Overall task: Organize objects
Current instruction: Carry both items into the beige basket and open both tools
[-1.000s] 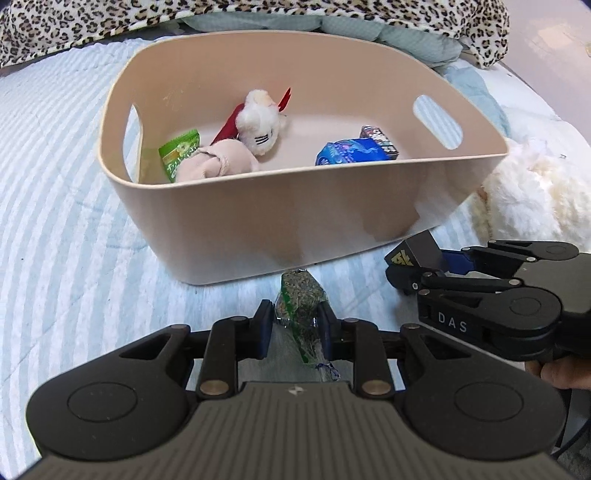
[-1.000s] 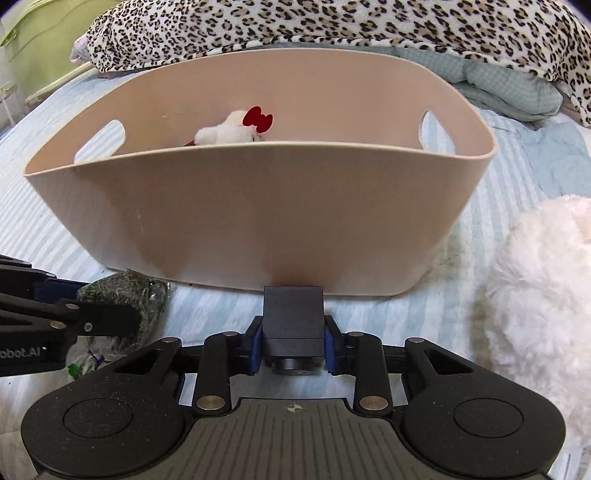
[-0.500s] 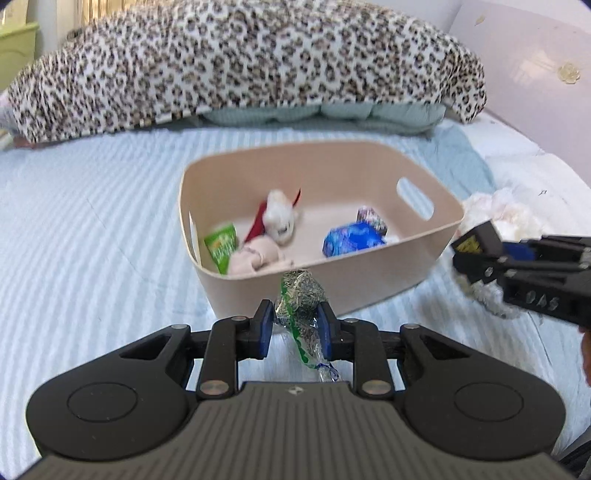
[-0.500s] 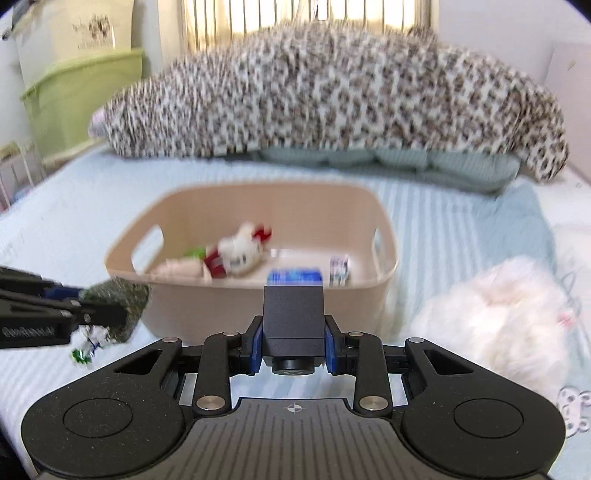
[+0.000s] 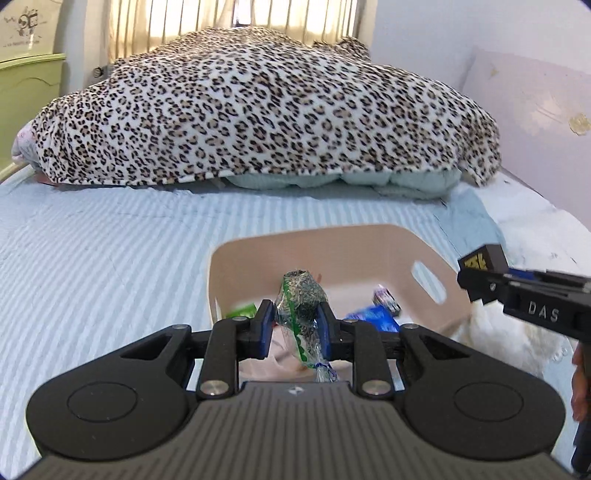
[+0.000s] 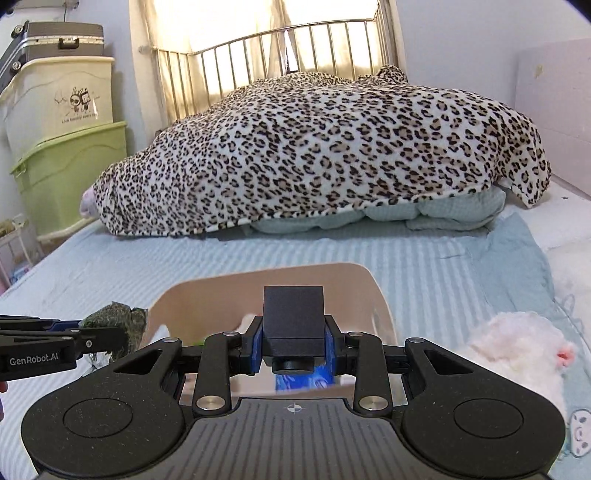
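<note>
Left gripper (image 5: 293,325) clamped on green-wrapped seaweed roll (image 5: 301,295), held above beige bin (image 5: 391,240). Bin held blue packet (image 5: 373,317) and green packet (image 5: 242,309). Right gripper (image 5: 476,275) gripped black box (image 5: 482,258) at bin's right side. Leopard blanket (image 5: 258,110) lay behind on striped bedsheet (image 5: 92,266).

Leopard-print blanket (image 6: 332,155) heaped across far end of bed (image 5: 92,266), w/ pale green quilt (image 6: 443,212) showing under its edge. Metal bed rail (image 6: 280,59) behind it, bright curtain (image 5: 229,18) past that. To left of bed: green storage bin (image 6: 70,177), cream bin w/ cartoon print (image 6: 62,96) stacked on it, silver case (image 6: 62,38) on top.
</note>
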A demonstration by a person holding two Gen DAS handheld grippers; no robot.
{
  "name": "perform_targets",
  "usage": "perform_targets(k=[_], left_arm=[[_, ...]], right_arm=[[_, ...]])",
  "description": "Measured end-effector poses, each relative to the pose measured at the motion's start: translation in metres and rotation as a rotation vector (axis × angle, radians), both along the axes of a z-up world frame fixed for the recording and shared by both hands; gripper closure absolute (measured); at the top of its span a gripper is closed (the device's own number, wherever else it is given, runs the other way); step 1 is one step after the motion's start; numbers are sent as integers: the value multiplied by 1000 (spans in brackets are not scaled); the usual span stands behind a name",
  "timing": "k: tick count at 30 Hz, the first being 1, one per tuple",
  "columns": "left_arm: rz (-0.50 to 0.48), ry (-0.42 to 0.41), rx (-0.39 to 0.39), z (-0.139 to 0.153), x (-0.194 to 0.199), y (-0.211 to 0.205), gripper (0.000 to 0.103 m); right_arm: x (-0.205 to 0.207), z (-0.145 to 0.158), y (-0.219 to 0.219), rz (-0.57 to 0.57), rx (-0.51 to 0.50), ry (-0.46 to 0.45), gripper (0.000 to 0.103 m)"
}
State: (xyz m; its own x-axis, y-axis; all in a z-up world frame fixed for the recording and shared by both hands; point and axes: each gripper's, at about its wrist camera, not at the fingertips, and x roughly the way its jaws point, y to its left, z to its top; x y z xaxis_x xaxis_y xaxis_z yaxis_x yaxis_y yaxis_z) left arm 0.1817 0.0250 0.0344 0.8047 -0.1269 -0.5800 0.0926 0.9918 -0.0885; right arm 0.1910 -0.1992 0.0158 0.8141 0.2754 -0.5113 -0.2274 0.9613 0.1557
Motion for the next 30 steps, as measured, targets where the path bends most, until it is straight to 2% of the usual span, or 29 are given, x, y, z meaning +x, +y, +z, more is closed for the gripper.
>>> perform_targets(k=[5, 9, 13, 17, 20, 21, 23, 25, 28, 30], left_arm=[[42, 3, 46, -18, 31, -3, 76], [59, 42, 90, -45, 56, -5, 76], [60, 114, 84, -67, 75, -2, 76], [50, 167, 122, -86, 84, -4, 76], [53, 167, 139, -87, 82, -4, 73], [55, 167, 131, -85, 81, -3, 70], [56, 166, 119, -81, 78, -2, 55], [62, 146, 111, -74, 73, -1, 33], [71, 122, 112, -62, 64, -2, 28], [76, 117, 111, -55, 58, -3, 24]], right_arm=[[23, -15, 15, -17, 3, 9, 74], [43, -36, 32, -27, -29, 41, 74], [60, -62, 46, -38, -74, 95, 74], [66, -81, 55, -39, -116, 133, 74], [67, -87, 59, -30, -149, 152, 74], [66, -87, 60, -28, -158, 154, 66], [63, -85, 60, -30, -162, 141, 61], [58, -77, 58, -29, -151, 126, 45], [47, -62, 52, -38, -135, 95, 29], [42, -54, 48, -40, -123, 97, 22]])
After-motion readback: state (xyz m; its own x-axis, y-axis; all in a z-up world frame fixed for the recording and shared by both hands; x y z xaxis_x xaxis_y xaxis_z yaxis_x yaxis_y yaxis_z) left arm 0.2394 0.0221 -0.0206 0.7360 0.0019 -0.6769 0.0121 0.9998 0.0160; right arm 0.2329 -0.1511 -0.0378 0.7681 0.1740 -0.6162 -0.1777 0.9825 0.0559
